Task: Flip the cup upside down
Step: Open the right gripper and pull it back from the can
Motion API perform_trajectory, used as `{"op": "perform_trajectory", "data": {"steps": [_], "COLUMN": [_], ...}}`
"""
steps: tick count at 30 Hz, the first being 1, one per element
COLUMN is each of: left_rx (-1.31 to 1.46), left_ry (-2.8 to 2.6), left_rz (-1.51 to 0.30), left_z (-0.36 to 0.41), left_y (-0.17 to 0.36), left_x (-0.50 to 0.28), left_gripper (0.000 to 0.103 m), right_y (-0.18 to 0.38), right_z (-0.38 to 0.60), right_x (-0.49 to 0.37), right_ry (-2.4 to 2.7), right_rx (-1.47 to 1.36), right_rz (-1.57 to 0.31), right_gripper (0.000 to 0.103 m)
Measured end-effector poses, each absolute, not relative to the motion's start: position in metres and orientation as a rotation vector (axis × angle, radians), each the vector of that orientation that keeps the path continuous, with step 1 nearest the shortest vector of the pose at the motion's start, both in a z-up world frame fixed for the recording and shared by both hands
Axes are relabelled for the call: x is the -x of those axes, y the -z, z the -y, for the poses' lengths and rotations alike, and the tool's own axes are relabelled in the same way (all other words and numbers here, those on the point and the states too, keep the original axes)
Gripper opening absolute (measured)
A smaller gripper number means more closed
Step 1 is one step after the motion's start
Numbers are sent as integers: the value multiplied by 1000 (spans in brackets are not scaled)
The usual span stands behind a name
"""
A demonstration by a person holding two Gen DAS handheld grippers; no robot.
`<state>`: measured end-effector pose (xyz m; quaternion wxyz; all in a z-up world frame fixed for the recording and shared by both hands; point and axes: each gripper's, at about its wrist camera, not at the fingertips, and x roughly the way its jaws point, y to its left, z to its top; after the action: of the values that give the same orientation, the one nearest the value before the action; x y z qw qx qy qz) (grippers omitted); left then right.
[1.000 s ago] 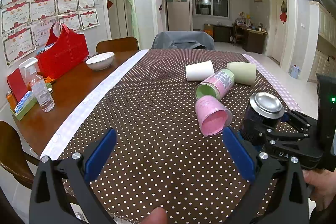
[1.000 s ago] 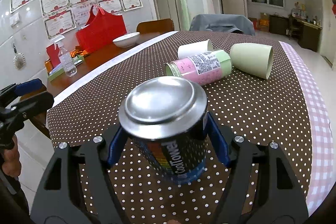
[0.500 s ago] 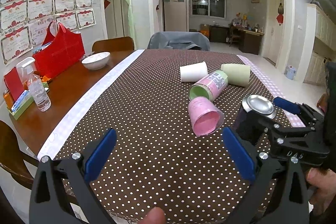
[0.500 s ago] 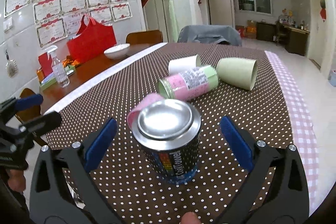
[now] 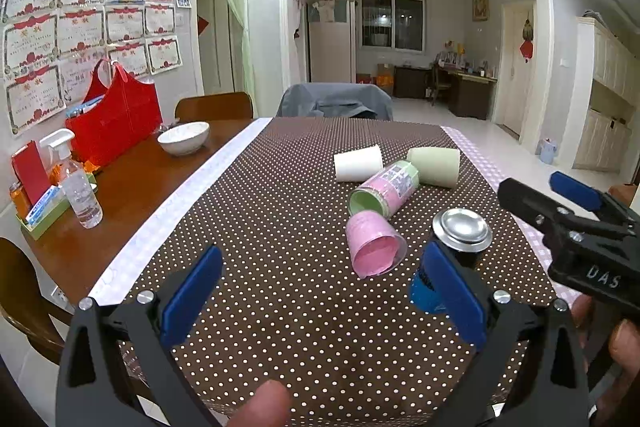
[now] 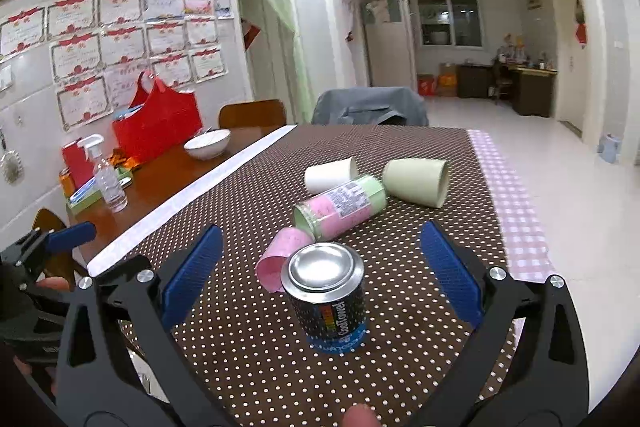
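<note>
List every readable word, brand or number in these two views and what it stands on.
"CooTowel": side of the upside-down dark cup.
"DAS": body of the right gripper.
Sticker on the pink-and-green cup: too small to read.
Wall certificates: red headings blurred, unreadable.

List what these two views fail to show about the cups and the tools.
- Black cup: mouth faces the tablecloth, inside hidden in both views.
- Black cup in the left wrist view: lower side covered by the left tool finger.
- White cup: far end unseen; its print is too small.
- Right tool: handle cut off by the frame edge.
</note>
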<state>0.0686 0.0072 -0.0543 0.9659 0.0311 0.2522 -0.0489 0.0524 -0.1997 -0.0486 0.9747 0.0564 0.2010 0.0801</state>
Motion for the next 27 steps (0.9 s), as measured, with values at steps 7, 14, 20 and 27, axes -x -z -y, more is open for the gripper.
{"op": "perform_trajectory", "data": {"steps": [7,14,20,27], "left_rx": [-65,-69,-73,-78], "left_ry": [108,119,121,116], "left_rz": [-470,-419,-399,-381], "left_z": [-2,2,4,6], "left_y": [39,24,19,15], "left_x": [-52,-34,-28,-23], "left_gripper": [99,99,99,99], "right_y": [37,27,27,26], "right_z": [200,206,213,209], "right_x": [-24,-1,7,9], "right_ry": [-43,33,59,51], "right_rx": [-109,-116,-124,-115], "right_rz": [-370,-323,-312,-306], "right_gripper": [97,97,97,97]}}
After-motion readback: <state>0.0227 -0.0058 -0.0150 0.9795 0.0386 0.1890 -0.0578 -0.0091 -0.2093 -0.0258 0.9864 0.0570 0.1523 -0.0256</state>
